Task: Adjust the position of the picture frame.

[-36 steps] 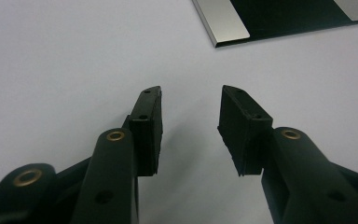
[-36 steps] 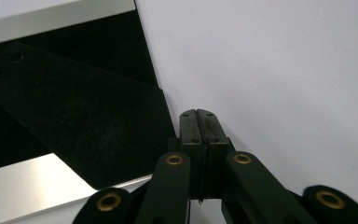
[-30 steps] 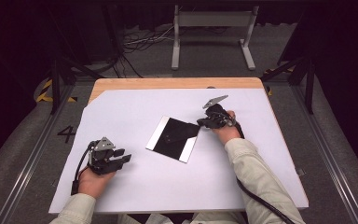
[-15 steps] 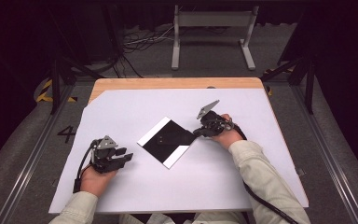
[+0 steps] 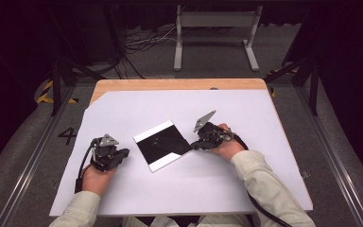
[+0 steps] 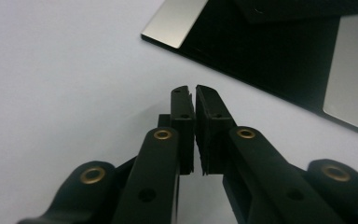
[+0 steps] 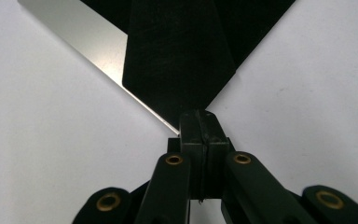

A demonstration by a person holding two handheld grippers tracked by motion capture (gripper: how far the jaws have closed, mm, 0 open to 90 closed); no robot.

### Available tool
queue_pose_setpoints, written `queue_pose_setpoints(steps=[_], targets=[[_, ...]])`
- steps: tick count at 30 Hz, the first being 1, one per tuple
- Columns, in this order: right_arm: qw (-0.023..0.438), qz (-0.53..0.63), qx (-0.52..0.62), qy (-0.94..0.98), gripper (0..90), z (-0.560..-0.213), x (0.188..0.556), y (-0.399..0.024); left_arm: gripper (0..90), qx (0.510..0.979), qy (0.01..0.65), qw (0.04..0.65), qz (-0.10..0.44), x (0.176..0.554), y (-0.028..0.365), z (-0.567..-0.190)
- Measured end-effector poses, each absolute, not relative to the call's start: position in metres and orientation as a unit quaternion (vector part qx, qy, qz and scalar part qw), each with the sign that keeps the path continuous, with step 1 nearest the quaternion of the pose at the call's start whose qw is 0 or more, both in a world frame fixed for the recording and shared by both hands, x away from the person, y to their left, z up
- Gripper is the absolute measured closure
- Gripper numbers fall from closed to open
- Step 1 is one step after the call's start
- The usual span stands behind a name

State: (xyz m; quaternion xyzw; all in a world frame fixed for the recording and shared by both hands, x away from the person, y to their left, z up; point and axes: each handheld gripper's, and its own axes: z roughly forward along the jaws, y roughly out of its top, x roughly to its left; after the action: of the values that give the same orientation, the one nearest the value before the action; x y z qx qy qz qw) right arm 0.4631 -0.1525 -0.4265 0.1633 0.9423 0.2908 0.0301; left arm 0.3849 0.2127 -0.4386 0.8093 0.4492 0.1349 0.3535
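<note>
Lying tilted at the middle of the white desk [image 5: 246, 109], a black sheet [image 5: 163, 144] with pale strips along two edges has one corner pinched in the right tool [image 5: 194, 144], whose jaws are pressed together on it. Left of the sheet and apart from it, the left tool [image 5: 124, 152] rests on the desk, its jaws having just been closing, now nearly together with nothing between them.

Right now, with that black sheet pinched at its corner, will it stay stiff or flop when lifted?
Probably floppy: the black sheet lies thin and flat on the table, one flap folded over. Likely light, since the right gripper holds it by one corner.
</note>
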Motion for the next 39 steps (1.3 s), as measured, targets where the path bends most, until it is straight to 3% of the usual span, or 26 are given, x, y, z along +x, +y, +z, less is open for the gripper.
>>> queue_pose_setpoints(steps=[6, 9, 20, 25, 39], targets=[[0.085, 0.324, 0.204, 0.920, 90.0, -0.416, 0.447, -0.165, 89.9, 0.797, 0.470, 0.360, 0.119, 0.403, 0.211, -0.440], [0.103, 0.346, 0.222, 0.906, 90.0, -0.411, 0.435, -0.180, 89.9, 0.798, 0.472, 0.349, 0.135, 0.410, 0.203, -0.442], [0.108, 0.365, 0.272, 0.884, 90.0, -0.417, 0.414, -0.228, 90.0, 0.802, 0.480, 0.320, 0.154, 0.439, 0.184, -0.446], [0.114, 0.367, 0.283, 0.879, 89.9, -0.415, 0.409, -0.238, 90.0, 0.816, 0.448, 0.337, 0.139, 0.450, 0.177, -0.448], [0.118, 0.369, 0.315, 0.866, 89.9, -0.417, 0.395, -0.267, 90.0, 0.844, 0.387, 0.334, 0.165, 0.472, 0.125, -0.448]])
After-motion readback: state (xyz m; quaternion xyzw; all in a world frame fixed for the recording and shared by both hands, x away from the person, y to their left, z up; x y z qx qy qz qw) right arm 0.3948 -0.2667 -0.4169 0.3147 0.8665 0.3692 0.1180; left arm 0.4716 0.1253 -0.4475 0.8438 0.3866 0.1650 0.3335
